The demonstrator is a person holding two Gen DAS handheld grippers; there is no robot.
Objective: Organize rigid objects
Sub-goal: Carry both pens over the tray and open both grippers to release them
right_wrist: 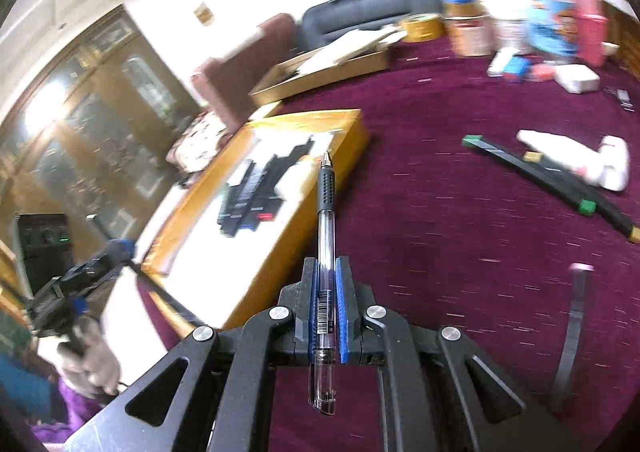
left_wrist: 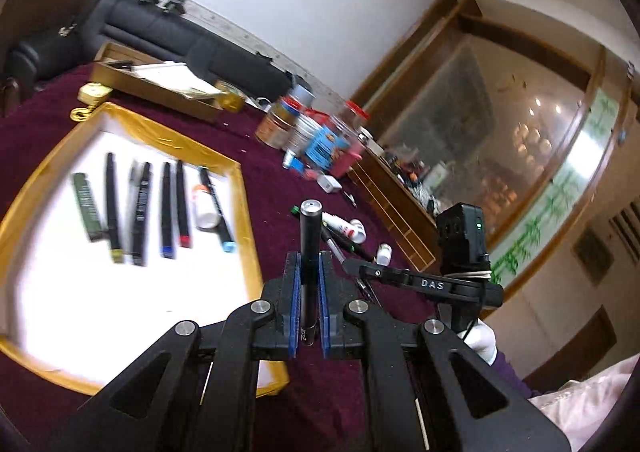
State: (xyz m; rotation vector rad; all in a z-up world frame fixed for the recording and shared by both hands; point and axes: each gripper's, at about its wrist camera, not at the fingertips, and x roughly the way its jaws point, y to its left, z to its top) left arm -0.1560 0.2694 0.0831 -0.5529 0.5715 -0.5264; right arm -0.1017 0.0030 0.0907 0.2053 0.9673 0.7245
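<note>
My left gripper (left_wrist: pixel 309 257) is shut on a black pen with a silver end (left_wrist: pixel 310 236), which points forward above the maroon tablecloth. To its left lies a gold-rimmed white tray (left_wrist: pixel 244 212) holding several markers (left_wrist: pixel 140 212) in a row. My right gripper (right_wrist: pixel 325 262) is shut on a clear pen with a black grip (right_wrist: pixel 326 228), its tip aimed at the gold-rimmed tray (right_wrist: pixel 320 188). In the left wrist view the right gripper (left_wrist: pixel 352 266) reaches in from the right over loose pens. The left gripper shows blurred at the lower left of the right wrist view.
Loose markers (right_wrist: pixel 548 172) and a white tube (right_wrist: pixel 580 160) lie on the cloth to the right. Jars and boxes (left_wrist: pixel 320 132) crowd the table's far side. A brown cardboard box (left_wrist: pixel 160 88) sits behind the tray. A grey strip (right_wrist: pixel 572 332) lies near right.
</note>
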